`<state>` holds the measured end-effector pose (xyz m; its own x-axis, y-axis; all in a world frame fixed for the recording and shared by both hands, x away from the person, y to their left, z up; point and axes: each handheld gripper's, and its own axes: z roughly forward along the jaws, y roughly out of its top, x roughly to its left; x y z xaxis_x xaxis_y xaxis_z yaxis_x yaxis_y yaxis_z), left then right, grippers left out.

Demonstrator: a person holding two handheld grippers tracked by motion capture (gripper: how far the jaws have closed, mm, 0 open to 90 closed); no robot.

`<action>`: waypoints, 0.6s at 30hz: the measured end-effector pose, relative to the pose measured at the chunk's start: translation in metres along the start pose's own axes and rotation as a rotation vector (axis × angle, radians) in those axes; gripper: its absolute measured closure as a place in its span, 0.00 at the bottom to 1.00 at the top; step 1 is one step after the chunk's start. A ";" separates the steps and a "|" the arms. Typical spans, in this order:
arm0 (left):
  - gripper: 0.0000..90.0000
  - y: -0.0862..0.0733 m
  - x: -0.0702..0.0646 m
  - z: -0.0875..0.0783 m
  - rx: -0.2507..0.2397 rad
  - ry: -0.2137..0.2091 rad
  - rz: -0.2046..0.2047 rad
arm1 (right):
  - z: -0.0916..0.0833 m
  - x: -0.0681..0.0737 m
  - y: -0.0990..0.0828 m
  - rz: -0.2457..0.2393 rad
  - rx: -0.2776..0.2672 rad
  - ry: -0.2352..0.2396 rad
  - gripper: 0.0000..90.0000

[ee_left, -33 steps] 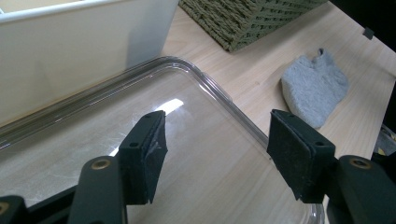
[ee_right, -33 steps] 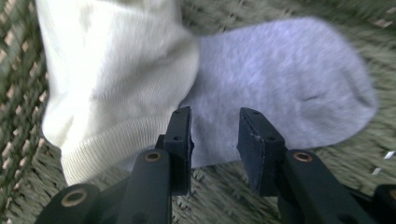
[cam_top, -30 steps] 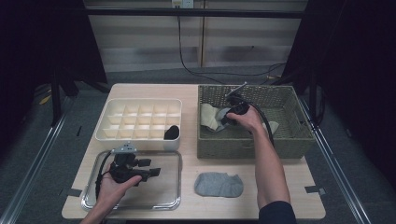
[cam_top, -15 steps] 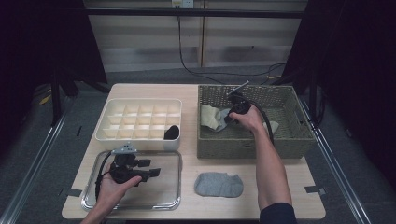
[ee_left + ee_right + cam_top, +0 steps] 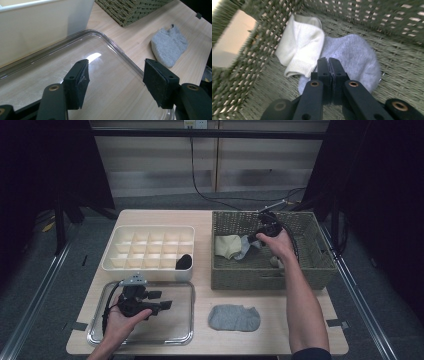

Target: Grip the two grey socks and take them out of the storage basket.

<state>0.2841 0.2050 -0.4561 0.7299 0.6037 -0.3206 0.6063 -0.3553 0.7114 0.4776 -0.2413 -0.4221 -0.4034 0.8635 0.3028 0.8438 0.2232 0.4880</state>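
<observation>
Dim, dark-edged room; glare on the tray; right gripper view motion-blurred.

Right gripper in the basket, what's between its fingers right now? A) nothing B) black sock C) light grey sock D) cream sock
C: in the right gripper view the right gripper has its fingers pressed shut on a fold of the light grey sock, with the cream sock lying beside it in the basket.

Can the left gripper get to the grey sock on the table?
Probably yes. The left gripper hangs open over the clear tray, and the grey sock lies flat on bare table just beyond the tray's rim, with nothing between them.
</observation>
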 end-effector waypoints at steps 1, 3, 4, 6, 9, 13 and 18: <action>0.42 0.000 0.000 0.001 0.001 -0.001 0.001 | -0.002 0.000 0.000 -0.010 -0.005 0.002 0.99; 0.42 0.000 -0.001 0.001 0.004 0.001 0.003 | -0.009 0.002 -0.001 -0.014 -0.022 0.005 0.99; 0.42 0.000 -0.001 0.002 0.002 0.002 0.002 | -0.012 0.002 -0.002 -0.016 -0.027 0.005 0.99; 0.42 0.001 -0.002 0.002 0.003 0.007 0.007 | -0.019 0.004 -0.003 -0.006 -0.046 0.018 0.99; 0.42 0.001 -0.003 0.001 0.001 0.003 0.009 | -0.027 0.008 -0.005 -0.015 -0.071 0.025 0.99; 0.42 0.001 -0.003 0.001 0.001 0.003 0.012 | -0.038 0.014 -0.008 -0.025 -0.098 0.023 0.99; 0.42 0.001 -0.002 0.002 0.004 0.001 0.016 | -0.048 0.019 -0.015 -0.040 -0.118 0.029 0.99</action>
<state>0.2838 0.2018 -0.4554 0.7390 0.5988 -0.3087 0.5961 -0.3679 0.7136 0.4408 -0.2501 -0.3846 -0.4479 0.8409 0.3038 0.7797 0.2011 0.5930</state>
